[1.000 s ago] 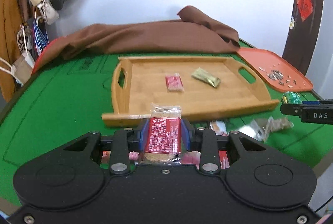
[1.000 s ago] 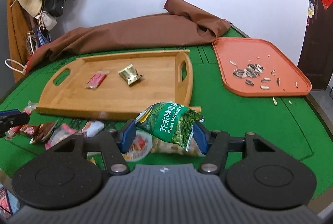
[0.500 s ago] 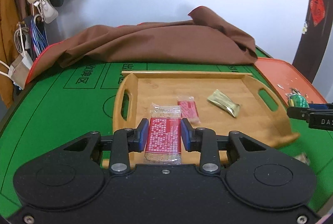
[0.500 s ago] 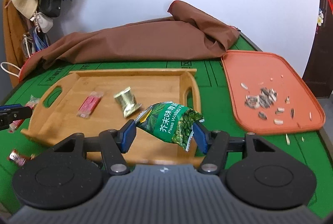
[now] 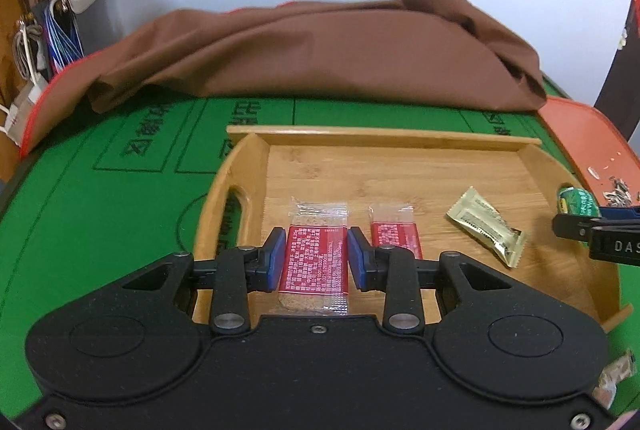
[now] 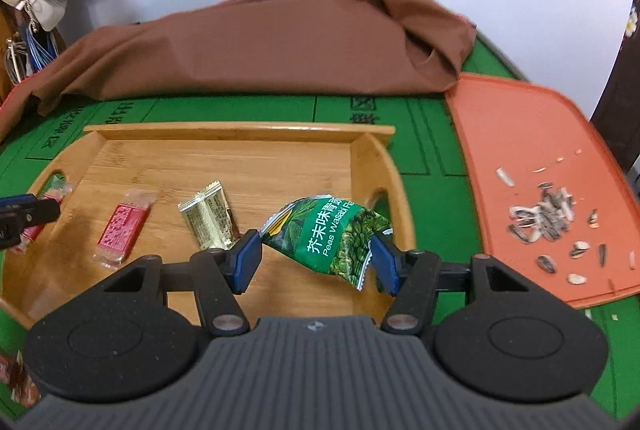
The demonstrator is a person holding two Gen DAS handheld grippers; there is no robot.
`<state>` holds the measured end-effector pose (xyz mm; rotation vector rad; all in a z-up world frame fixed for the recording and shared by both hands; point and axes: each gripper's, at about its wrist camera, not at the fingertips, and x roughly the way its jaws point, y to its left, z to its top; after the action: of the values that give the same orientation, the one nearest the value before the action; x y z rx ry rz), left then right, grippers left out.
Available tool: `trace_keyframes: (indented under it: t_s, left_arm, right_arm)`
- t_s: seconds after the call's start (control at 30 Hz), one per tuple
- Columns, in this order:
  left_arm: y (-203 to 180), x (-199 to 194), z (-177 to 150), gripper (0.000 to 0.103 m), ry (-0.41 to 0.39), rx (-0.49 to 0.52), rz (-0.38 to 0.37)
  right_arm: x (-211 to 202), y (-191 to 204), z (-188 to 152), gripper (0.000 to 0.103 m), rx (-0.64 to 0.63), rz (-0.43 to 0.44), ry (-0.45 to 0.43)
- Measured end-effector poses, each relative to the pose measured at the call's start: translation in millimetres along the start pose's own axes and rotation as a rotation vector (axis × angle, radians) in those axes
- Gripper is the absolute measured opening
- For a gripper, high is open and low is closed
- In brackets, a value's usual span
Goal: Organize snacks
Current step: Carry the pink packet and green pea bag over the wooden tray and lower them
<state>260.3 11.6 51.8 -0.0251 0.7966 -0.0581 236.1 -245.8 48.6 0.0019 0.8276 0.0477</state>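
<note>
My left gripper [image 5: 314, 256] is shut on a red cracker packet [image 5: 314, 262] and holds it over the left part of the wooden tray [image 5: 384, 166]. My right gripper [image 6: 316, 256] is shut on a green wasabi peas bag [image 6: 332, 230], held over the right part of the tray [image 6: 240, 134]. On the tray floor lie a second red packet [image 5: 396, 238], also in the right wrist view [image 6: 124, 226], and a gold packet [image 5: 486, 226], also in the right wrist view [image 6: 210, 216].
An orange tray [image 6: 520, 134] with sunflower seeds [image 6: 548, 214] lies right of the wooden tray. A brown cloth [image 5: 320, 50] is heaped behind it on the green table [image 5: 100, 214]. Loose snack wrappers [image 6: 18, 378] lie at the near table edge.
Both grippers have moved forward with their packets, from the near table edge to over the wooden tray. The loose snacks on the table have dropped out of view behind them.
</note>
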Motion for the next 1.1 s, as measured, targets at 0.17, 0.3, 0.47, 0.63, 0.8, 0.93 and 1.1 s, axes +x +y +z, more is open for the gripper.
trace_keyframes:
  t_s: [0.17, 0.3, 0.47, 0.63, 0.8, 0.93, 1.1]
  left_arm:
    - [-7.9, 14.5, -1.2, 0.031, 0.013, 0.011, 0.0]
    - [-11.7, 21.5, -0.7, 0.031, 0.022, 0.011, -0.001]
    - [-15.4, 28.1, -3.6, 0.031, 0.036, 0.024, -0.003]
    - [-16.6, 33.8, -3.7, 0.031, 0.045, 0.018, -0.007]
    - [-16.3, 38.0, -4.9, 0.031, 0.05, 0.021, -0.008]
    - [-15.8, 38.1, -5.0, 0.031, 0.047, 0.02, -0.01]
    - [-16.3, 38.4, -5.5, 0.032, 0.043, 0.022, -0.014]
  right_arm:
    - [18.9, 2.3, 5.0, 0.062, 0.012, 0.01, 0.033]
    - [26.0, 2.7, 7.6, 0.062, 0.021, 0.025, 0.041]
    - [32.1, 3.9, 7.6, 0.062, 0.027, 0.037, 0.045]
    - [39.0, 4.3, 7.9, 0.062, 0.039, 0.055, 0.059]
    - [39.9, 7.7, 7.0, 0.062, 0.039, 0.067, 0.058]
    - [40.2, 8.8, 6.7, 0.063, 0.04, 0.069, 0.057]
    - [39.2, 9.1, 5.3, 0.063, 0.045, 0.087, 0.063]
